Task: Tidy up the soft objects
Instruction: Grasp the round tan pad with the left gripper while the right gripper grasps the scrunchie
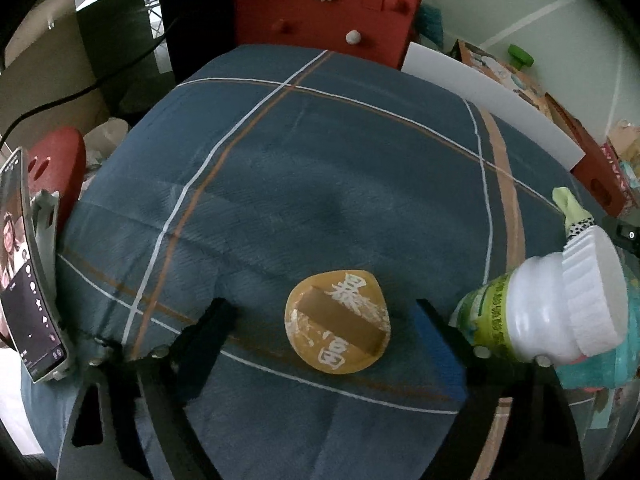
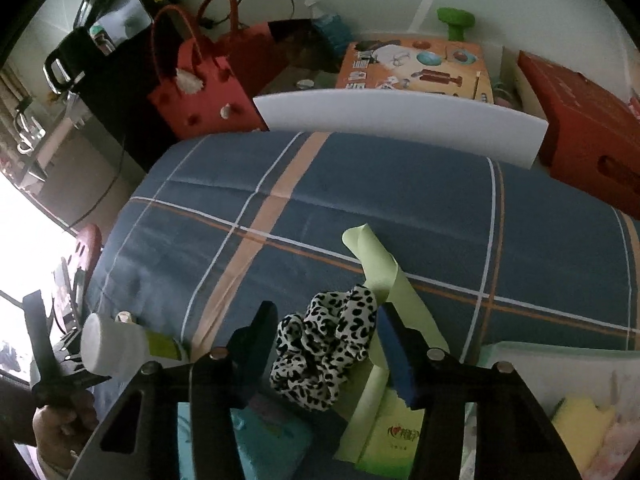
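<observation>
The left gripper hung over the near part of a blue plaid bedspread, its jaws spread wide and holding nothing. Between them, touching neither finger, a round yellow pad with white characters and a tan strap lay flat on the cloth. Just right of it a white-capped bottle with a green label lay on its side near the bedspread's right edge.

The right gripper stood about half open. A black-and-white spotted scrunchie sat between its 2 fingers; whether the pads pressed on it could not be told. The scrunchie rested at the near edge of the bedspread, against a pale green ribbon that ran away from it across the cloth. A teal pack lay under the gripper.

A white board stood along the far edge, with a red bag beyond the far left corner.
</observation>
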Motion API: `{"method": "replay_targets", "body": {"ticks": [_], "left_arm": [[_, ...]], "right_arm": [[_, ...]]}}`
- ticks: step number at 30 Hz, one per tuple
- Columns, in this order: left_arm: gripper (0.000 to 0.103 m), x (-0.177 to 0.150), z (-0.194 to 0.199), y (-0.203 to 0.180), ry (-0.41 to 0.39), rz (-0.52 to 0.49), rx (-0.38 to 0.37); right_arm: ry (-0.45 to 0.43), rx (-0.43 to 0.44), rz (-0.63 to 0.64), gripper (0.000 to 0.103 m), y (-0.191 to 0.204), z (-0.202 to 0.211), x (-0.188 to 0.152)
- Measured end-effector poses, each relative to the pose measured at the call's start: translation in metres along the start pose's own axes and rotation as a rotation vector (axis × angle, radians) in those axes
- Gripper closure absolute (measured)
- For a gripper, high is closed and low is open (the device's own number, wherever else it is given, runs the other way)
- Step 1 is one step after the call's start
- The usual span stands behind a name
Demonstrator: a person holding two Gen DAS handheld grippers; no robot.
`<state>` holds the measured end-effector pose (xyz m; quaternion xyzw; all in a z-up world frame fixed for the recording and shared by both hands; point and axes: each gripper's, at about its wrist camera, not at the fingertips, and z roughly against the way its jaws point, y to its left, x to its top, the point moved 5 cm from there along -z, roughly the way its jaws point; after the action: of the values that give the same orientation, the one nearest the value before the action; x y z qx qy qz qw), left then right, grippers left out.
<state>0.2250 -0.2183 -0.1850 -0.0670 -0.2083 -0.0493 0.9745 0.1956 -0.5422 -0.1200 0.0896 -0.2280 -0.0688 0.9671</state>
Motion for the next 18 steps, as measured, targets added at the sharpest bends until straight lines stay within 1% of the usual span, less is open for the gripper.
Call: {"method": "replay_targets", "body": {"ticks": [2,4,6,7,9,10,11,13,17,18], "left_arm": [[0.017,-0.001,0.001,0.002,-0.004,0.003,-0.002],[0.023,0.0,0.002,0.004,-0.01,0.01,-0.006],[0.026,0.001,0.002,0.006,-0.014,0.017,-0.006],[0.029,0.002,0.002,0.006,-0.016,0.017,-0.005],[0.033,0.001,0.002,0.006,-0.018,0.017,-0.013],[0.038,0.002,0.003,0.005,-0.019,0.02,-0.025],[0.041,0.001,0.004,0.005,-0.021,0.024,-0.037],[0.053,0.001,0.004,0.004,-0.02,0.039,-0.076],[0.053,0.0,0.006,0.004,-0.023,0.051,-0.088],[0.053,0.0,0.006,0.003,-0.023,0.052,-0.088]], "right_arm": [[0.007,-0.012,-0.006,0.05,-0.003,-0.004,-0.001],[0.012,-0.015,-0.023,0.05,-0.008,-0.008,-0.001],[0.02,-0.018,-0.033,0.05,-0.011,-0.012,-0.001],[0.021,-0.017,-0.035,0.05,-0.011,-0.013,-0.001],[0.024,-0.008,-0.039,0.061,-0.011,-0.016,-0.002],[0.026,-0.002,-0.043,0.062,-0.011,-0.017,-0.003],[0.026,0.001,-0.045,0.065,-0.011,-0.018,-0.003],[0.018,0.001,-0.051,0.069,-0.012,-0.018,-0.004],[-0.007,0.021,-0.061,0.079,-0.012,-0.009,-0.004],[-0.014,0.027,-0.063,0.08,-0.011,-0.006,-0.004]]}}
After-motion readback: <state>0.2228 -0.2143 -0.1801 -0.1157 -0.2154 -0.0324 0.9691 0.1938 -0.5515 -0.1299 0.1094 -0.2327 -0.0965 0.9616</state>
